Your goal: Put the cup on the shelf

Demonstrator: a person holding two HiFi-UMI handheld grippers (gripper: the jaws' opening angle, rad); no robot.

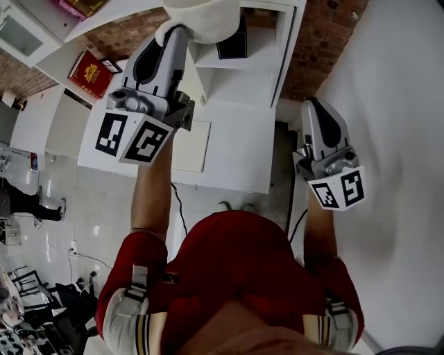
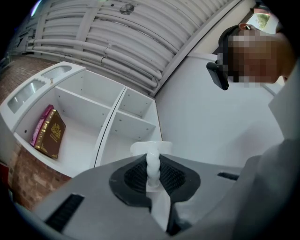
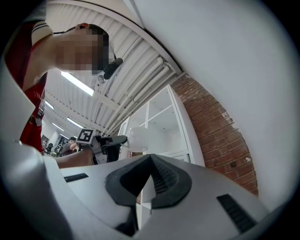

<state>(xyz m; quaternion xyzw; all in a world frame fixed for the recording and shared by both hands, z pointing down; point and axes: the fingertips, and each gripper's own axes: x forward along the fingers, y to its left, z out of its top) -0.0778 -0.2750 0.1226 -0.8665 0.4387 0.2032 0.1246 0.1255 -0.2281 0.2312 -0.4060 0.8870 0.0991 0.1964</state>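
My left gripper [image 2: 153, 177] clamps the cup [image 2: 150, 148] by its handle, with the shelf [image 2: 112, 123] straight ahead. My right gripper [image 3: 149, 163] is closed, empty and farther off.

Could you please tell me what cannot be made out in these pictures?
- Cup: head view's top edge cuts it off; in the left gripper view, the left gripper hides most of its body.
- Cup's contents: no view looks inside.
- Book title on the shelf: too small.
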